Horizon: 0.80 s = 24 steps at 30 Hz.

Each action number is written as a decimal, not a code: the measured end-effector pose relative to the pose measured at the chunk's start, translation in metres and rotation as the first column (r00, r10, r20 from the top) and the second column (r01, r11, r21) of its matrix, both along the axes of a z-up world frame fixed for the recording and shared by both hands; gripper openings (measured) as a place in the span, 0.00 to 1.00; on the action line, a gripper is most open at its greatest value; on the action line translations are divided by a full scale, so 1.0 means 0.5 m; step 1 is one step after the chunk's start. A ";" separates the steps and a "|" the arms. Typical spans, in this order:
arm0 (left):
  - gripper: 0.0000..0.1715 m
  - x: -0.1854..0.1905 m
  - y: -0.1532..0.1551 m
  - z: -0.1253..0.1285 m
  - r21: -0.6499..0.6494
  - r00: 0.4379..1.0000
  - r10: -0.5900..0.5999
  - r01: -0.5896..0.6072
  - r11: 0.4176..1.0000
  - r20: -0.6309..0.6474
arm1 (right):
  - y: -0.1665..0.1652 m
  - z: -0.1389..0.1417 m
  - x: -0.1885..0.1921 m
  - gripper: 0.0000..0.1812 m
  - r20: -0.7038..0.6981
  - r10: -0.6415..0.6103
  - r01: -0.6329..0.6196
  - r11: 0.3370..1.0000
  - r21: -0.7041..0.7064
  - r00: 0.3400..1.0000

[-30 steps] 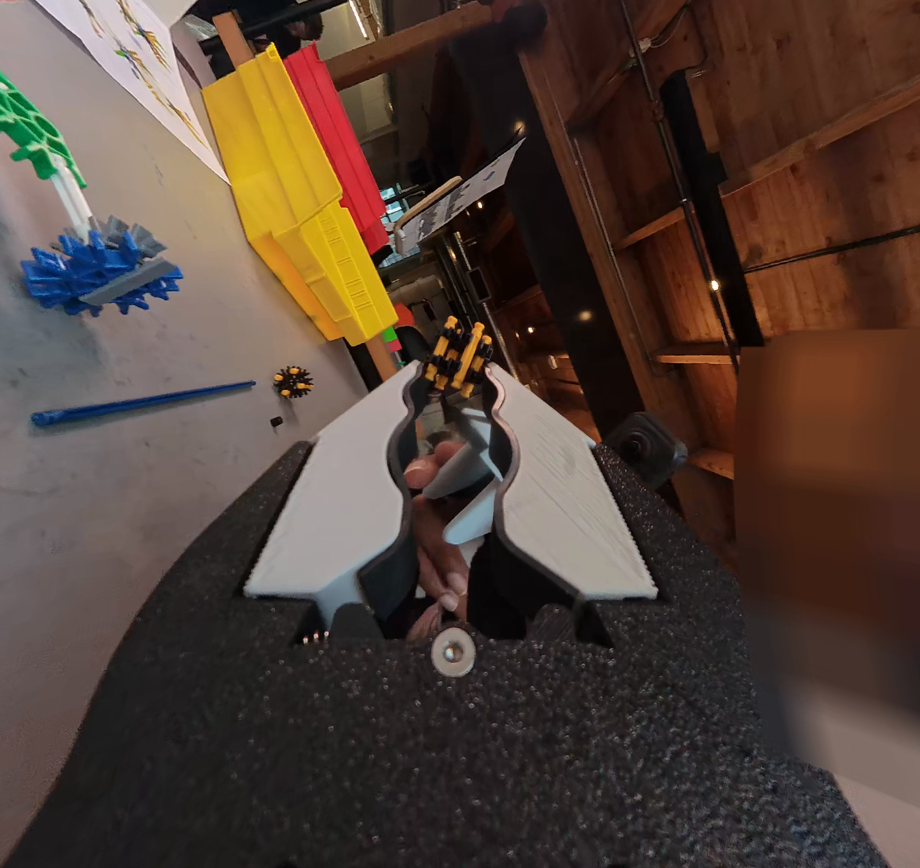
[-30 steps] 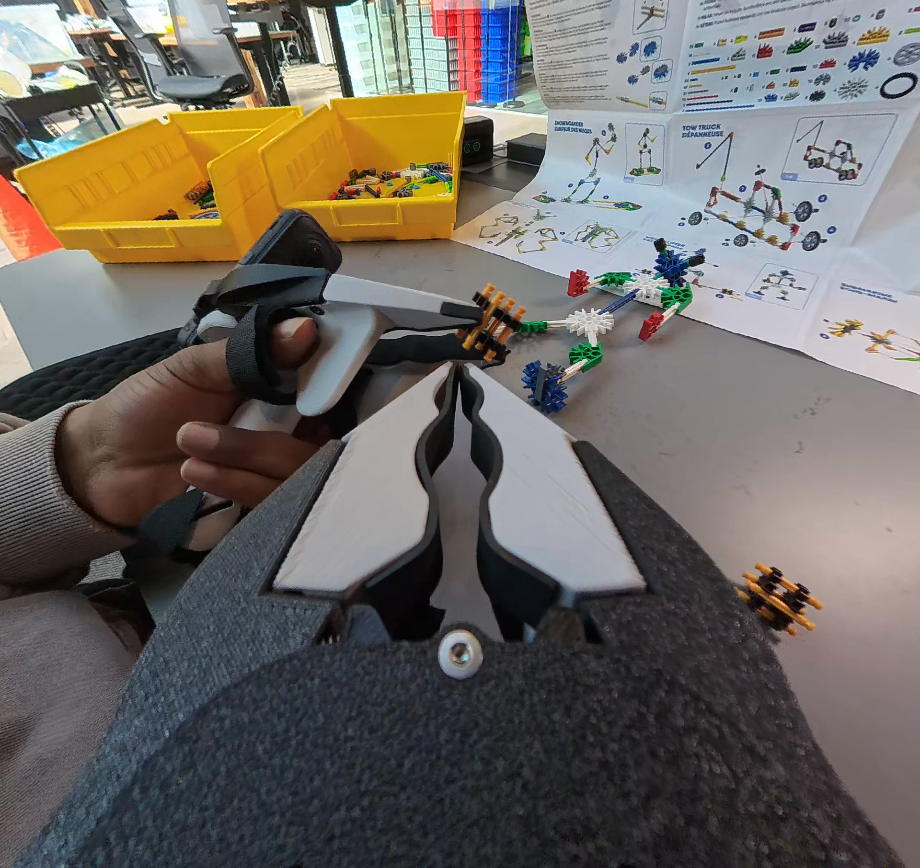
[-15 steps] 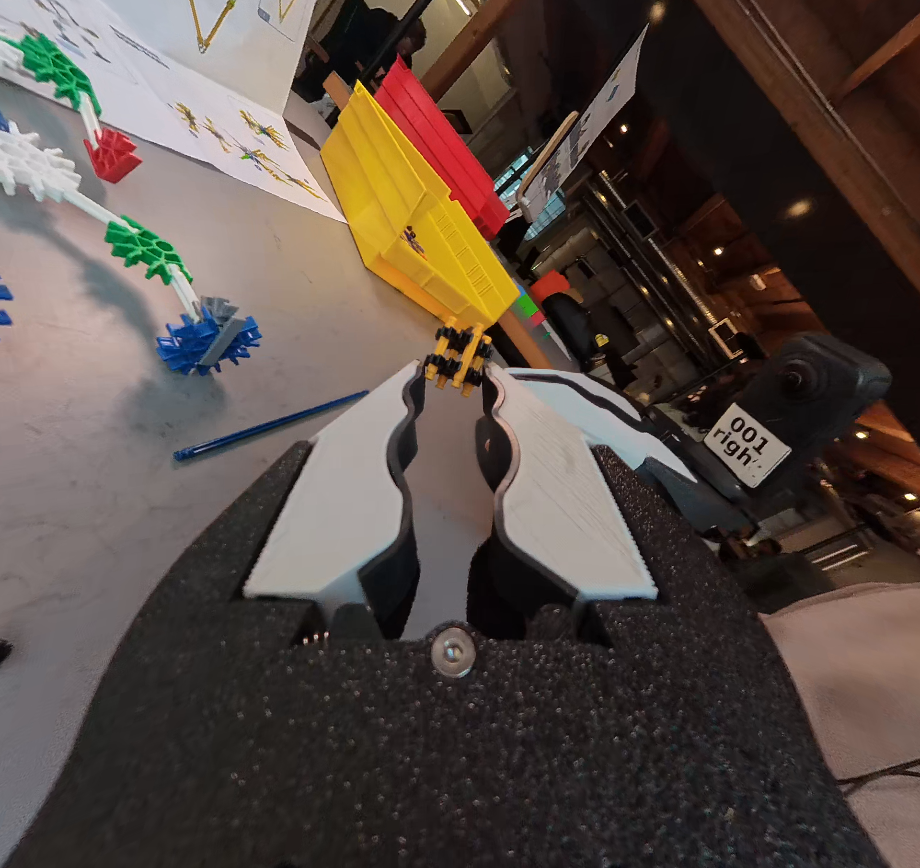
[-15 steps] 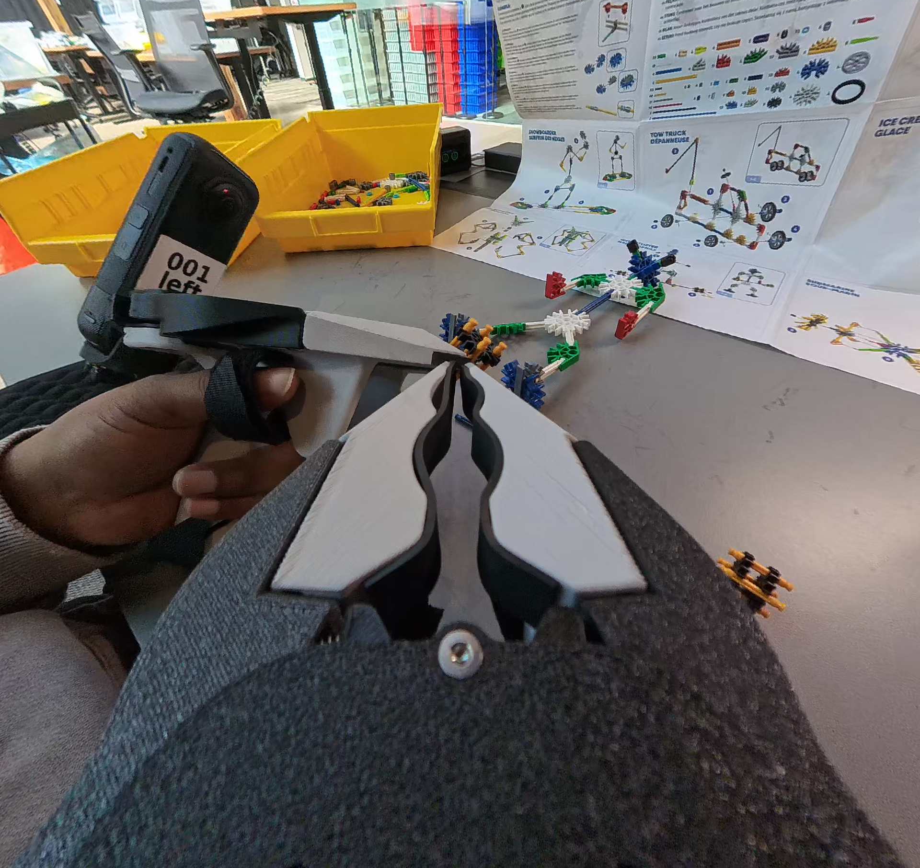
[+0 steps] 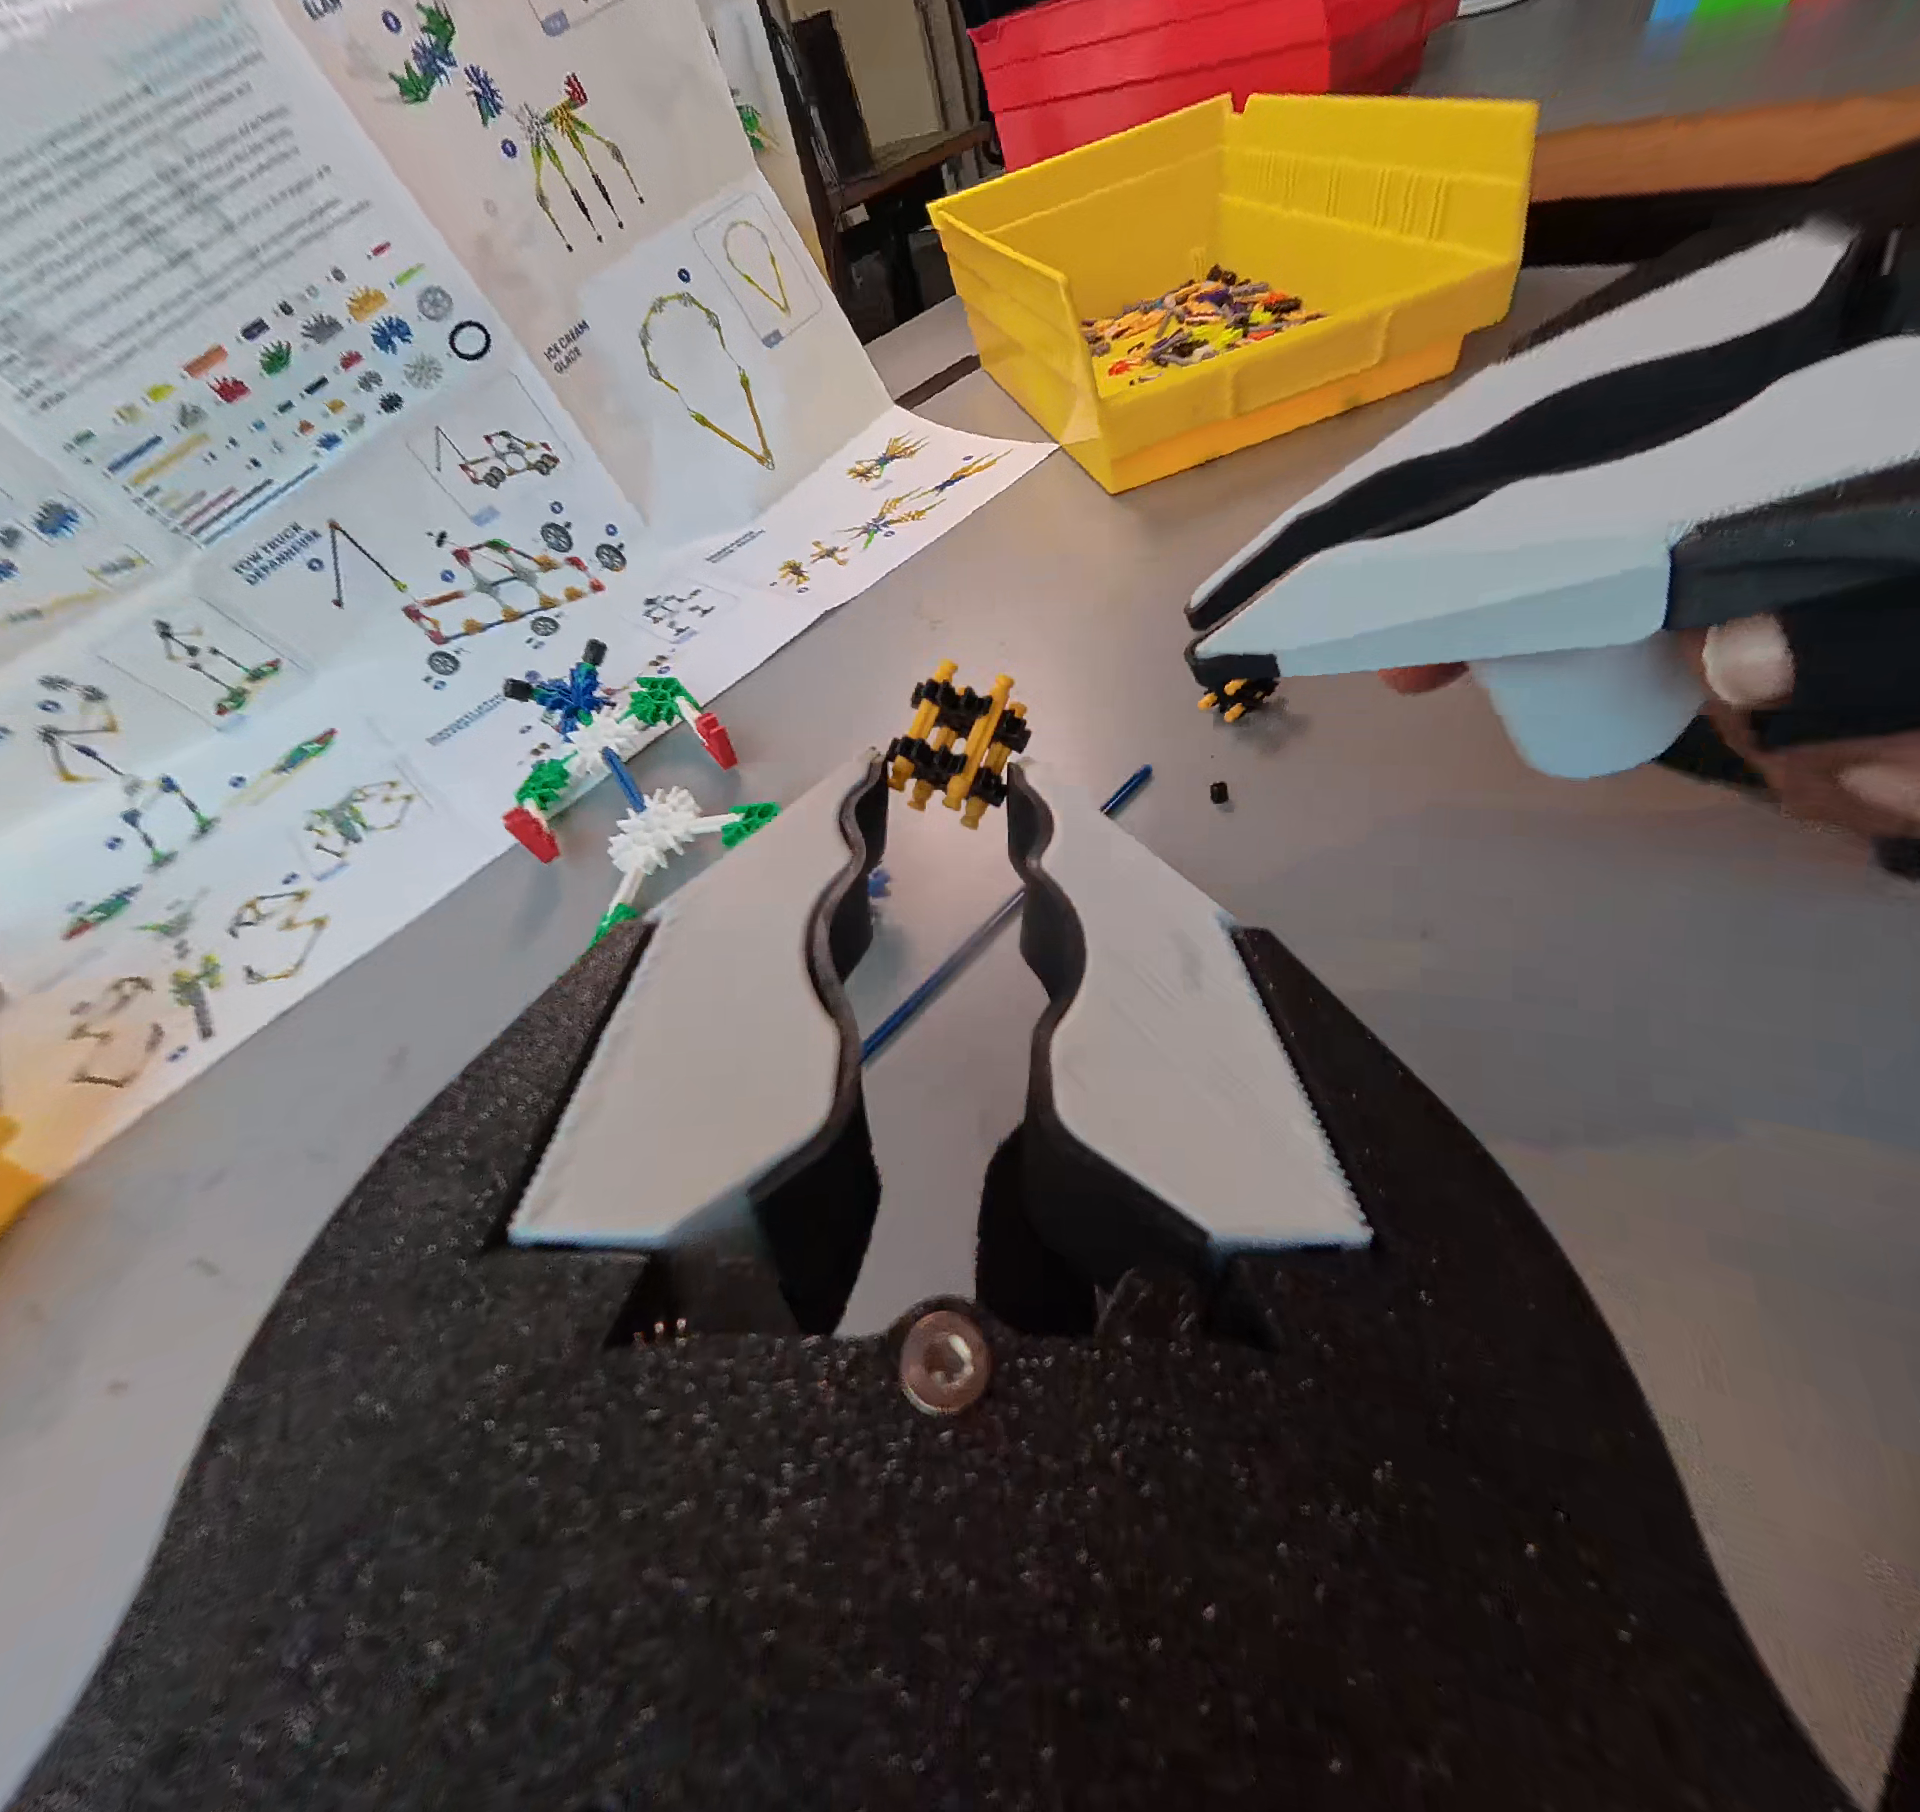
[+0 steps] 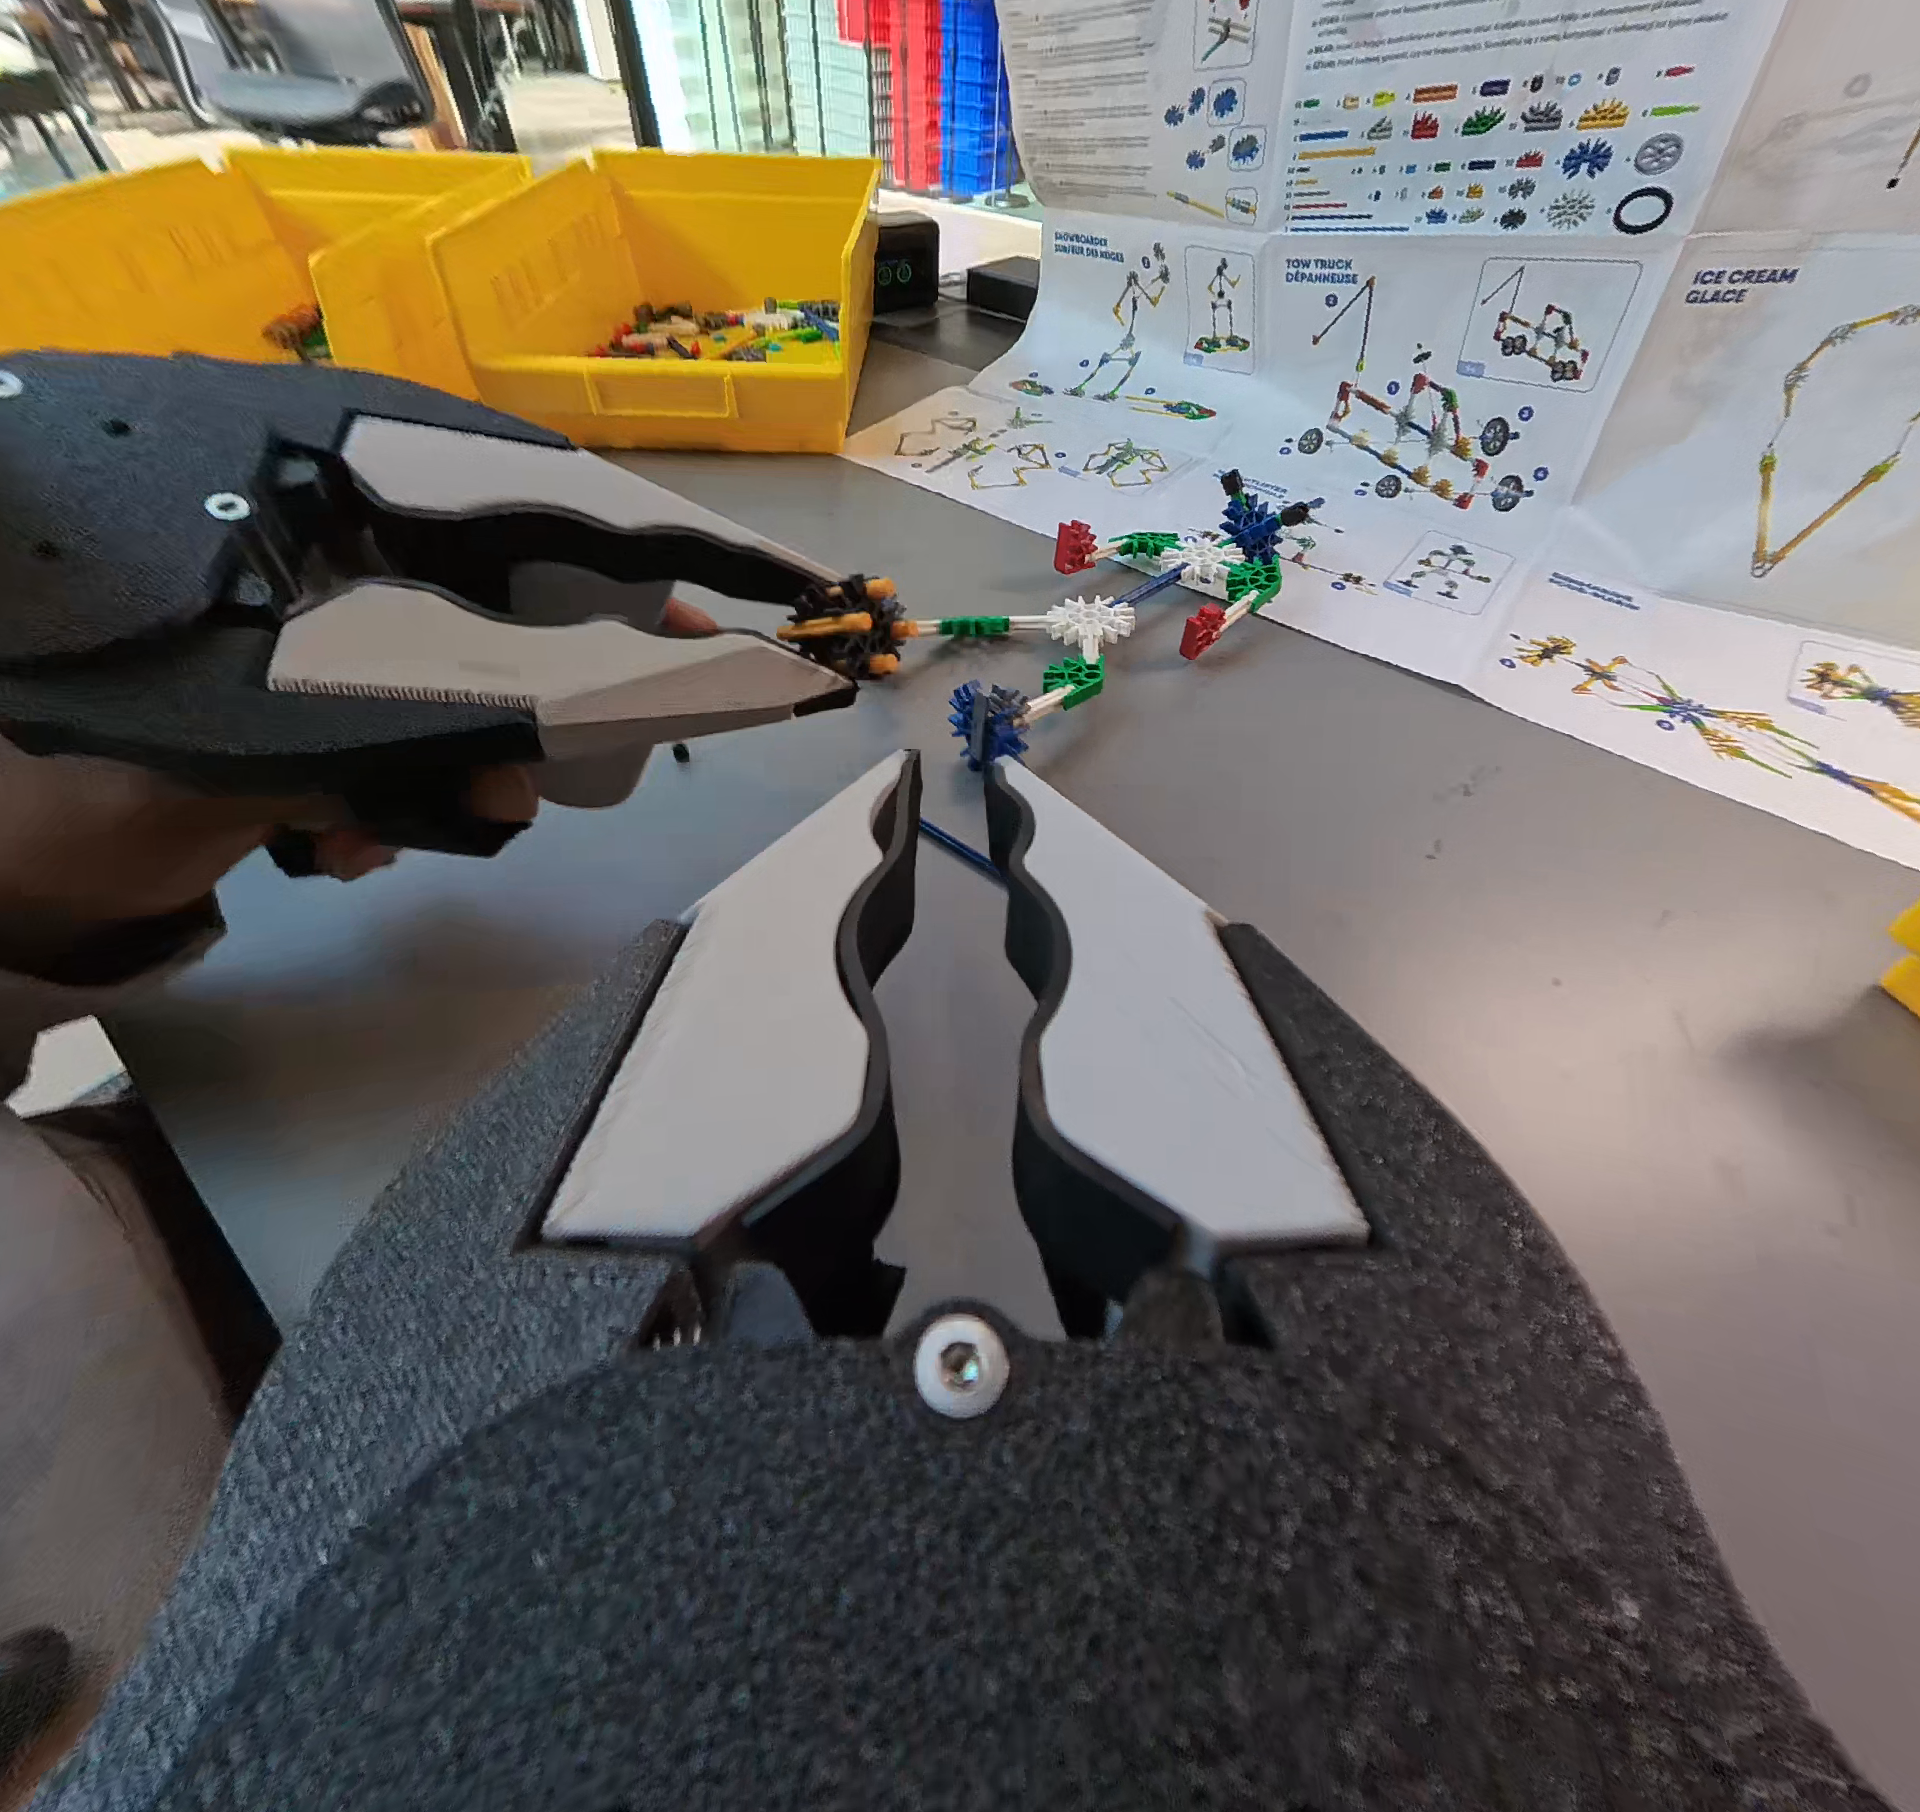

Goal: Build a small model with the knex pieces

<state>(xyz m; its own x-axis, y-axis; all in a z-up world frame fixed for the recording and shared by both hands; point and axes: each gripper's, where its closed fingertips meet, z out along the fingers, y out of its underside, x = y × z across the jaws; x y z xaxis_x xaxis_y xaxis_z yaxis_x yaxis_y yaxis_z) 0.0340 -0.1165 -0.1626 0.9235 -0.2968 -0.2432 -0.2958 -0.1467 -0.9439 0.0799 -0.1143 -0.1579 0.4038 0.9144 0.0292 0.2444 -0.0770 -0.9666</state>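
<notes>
My left gripper (image 5: 945, 770) is shut on a small yellow-and-black spoked wheel piece (image 5: 961, 744). In the right wrist view the left gripper (image 6: 831, 656) holds this piece (image 6: 847, 624) at the free rod end of a rod-and-connector model (image 6: 1091, 624) lying on the grey table (image 6: 1455, 931). My right gripper (image 6: 951, 770) is slightly open and empty, above a thin blue rod (image 6: 961, 853). In the left wrist view the right gripper (image 5: 1200, 635) has its tips just over a second yellow-and-black piece (image 5: 1236, 697) on the table.
A large instruction sheet (image 5: 312, 412) lies and stands behind the model. A yellow bin (image 5: 1247, 308) of small parts stands at the back, with red bins (image 5: 1195, 48) behind it. Two more yellow bins (image 6: 665, 308) show in the right wrist view. A tiny black part (image 5: 1218, 792) lies loose.
The left gripper has turned upright and swung toward the model with the wheel piece in it. The right gripper has opened a little and moved over the second wheel piece.
</notes>
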 end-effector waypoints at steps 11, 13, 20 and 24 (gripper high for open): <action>0.13 0.015 0.013 -0.031 0.002 0.965 0.012 -0.011 1.000 -0.263 | 0.082 -0.031 0.161 0.14 0.446 0.117 -0.252 0.933 0.257 0.887; 0.13 -0.022 0.020 -0.050 -0.057 0.938 0.036 -0.059 0.997 -0.343 | 0.092 -0.050 0.163 0.15 0.487 0.201 -0.337 0.918 0.209 0.850; 0.13 -0.219 -0.025 -0.110 -0.444 0.962 0.014 -0.139 0.885 -0.274 | 0.146 -0.146 0.129 0.26 0.536 0.415 -0.486 0.874 -0.011 0.735; 0.13 -0.225 -0.033 -0.142 -0.535 0.981 -0.082 -0.026 0.844 -0.177 | 0.164 -0.184 0.115 0.26 0.575 0.446 -0.503 0.862 -0.068 0.686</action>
